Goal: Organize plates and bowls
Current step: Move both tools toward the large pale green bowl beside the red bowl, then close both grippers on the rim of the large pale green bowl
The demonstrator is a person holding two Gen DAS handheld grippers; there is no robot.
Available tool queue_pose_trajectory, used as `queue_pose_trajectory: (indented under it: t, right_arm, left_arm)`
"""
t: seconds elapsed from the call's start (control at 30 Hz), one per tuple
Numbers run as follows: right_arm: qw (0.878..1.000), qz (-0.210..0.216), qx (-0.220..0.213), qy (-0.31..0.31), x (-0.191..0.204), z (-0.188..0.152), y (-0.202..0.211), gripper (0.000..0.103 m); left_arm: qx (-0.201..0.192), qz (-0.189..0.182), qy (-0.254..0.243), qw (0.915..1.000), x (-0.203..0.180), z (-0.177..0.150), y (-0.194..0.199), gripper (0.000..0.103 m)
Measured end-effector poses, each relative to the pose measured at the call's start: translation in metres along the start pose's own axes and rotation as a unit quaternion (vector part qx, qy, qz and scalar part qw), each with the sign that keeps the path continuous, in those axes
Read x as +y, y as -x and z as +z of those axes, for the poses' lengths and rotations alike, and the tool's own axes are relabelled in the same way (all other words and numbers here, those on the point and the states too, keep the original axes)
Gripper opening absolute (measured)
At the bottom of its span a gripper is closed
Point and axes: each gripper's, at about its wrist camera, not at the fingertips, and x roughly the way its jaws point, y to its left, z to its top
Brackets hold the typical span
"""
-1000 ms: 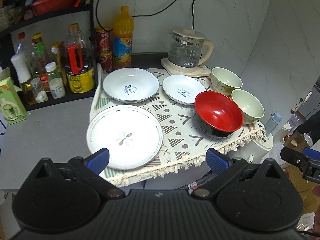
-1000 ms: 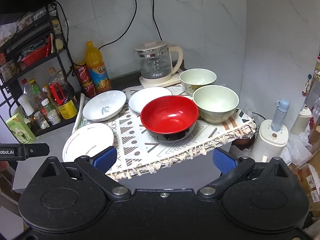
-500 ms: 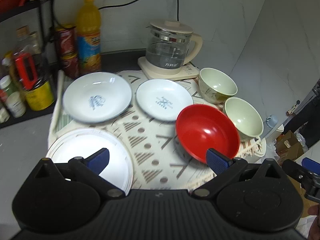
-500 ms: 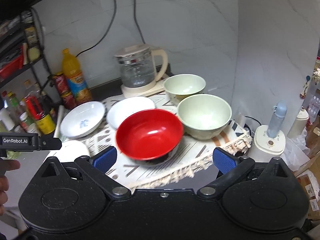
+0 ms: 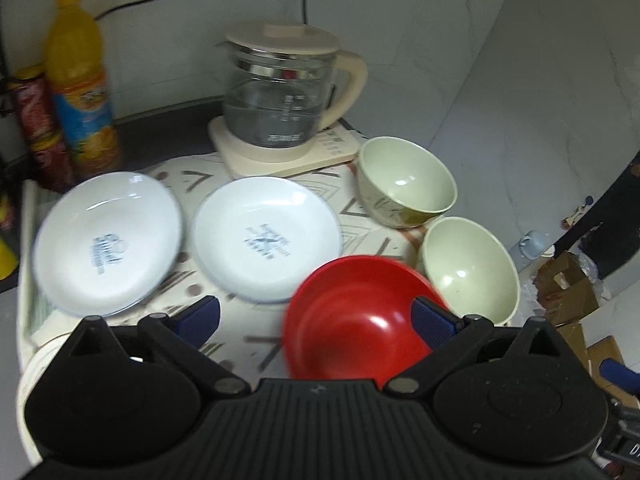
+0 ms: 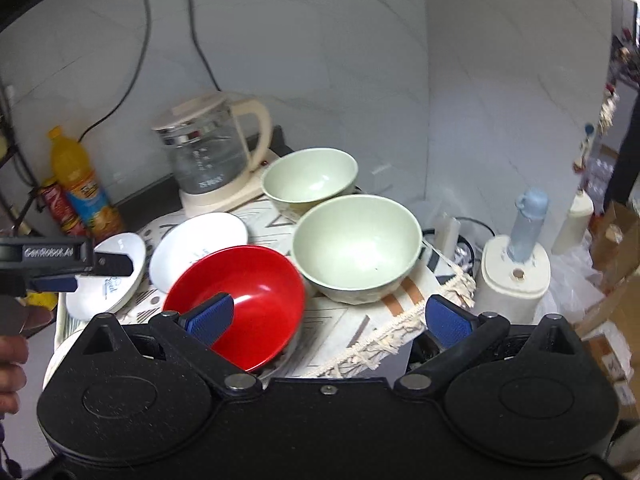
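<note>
A red bowl (image 5: pixel 352 320) (image 6: pixel 248 292) sits on a patterned cloth (image 5: pixel 256 344). Two pale green bowls, one near (image 5: pixel 468 268) (image 6: pixel 356 244) and one far (image 5: pixel 406 186) (image 6: pixel 310 180), stand to its right. Two white shallow plates lie behind it, one at left (image 5: pixel 106 240) (image 6: pixel 114 284) and one in the middle (image 5: pixel 266 236) (image 6: pixel 196 244). A larger white plate (image 5: pixel 40 360) shows at the lower left. My left gripper (image 5: pixel 314 320) is open and empty above the red bowl's near side. My right gripper (image 6: pixel 328 318) is open and empty, in front of the near green bowl.
A glass kettle (image 5: pixel 280 96) (image 6: pixel 208 160) on its base stands at the back. An orange drink bottle (image 5: pixel 80 84) and red cans (image 5: pixel 38 120) stand at the back left. A white appliance with a blue bottle (image 6: pixel 520 264) and cardboard boxes (image 5: pixel 568 292) lie off the table's right edge.
Both grippers have moved forward and to the right, closer to the bowls. The dishes have not moved. Both grippers stay open.
</note>
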Motion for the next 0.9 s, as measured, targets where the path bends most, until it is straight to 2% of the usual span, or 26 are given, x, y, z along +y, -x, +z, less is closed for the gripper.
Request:
queue_pose_trajectory:
  t: [0.47, 0.67, 0.83, 0.9]
  right_arm:
    - [0.995, -0.056, 0.01, -0.077, -0.054, 0.012, -0.042, 0.102]
    - [0.992, -0.067, 0.024, -0.103, -0.068, 0.016, -0.063, 0.096]
    - [0.99, -0.059, 0.048, -0.118, -0.072, 0.016, -0.083, 0.088]
    - [0.989, -0.055, 0.058, -0.121, -0.072, 0.018, -0.093, 0.086]
  left_arm:
    - [0.023, -0.04, -0.059, 0.9972, -0.058, 0.038, -0.061, 0.099]
    - [0.029, -0.054, -0.067, 0.9958, -0.071, 0.049, -0.081, 0.086]
    - [0.05, -0.064, -0.062, 0.9948, -0.076, 0.056, -0.106, 0.065]
    - [0.058, -0.066, -0.065, 0.994, -0.079, 0.057, -0.117, 0.06]
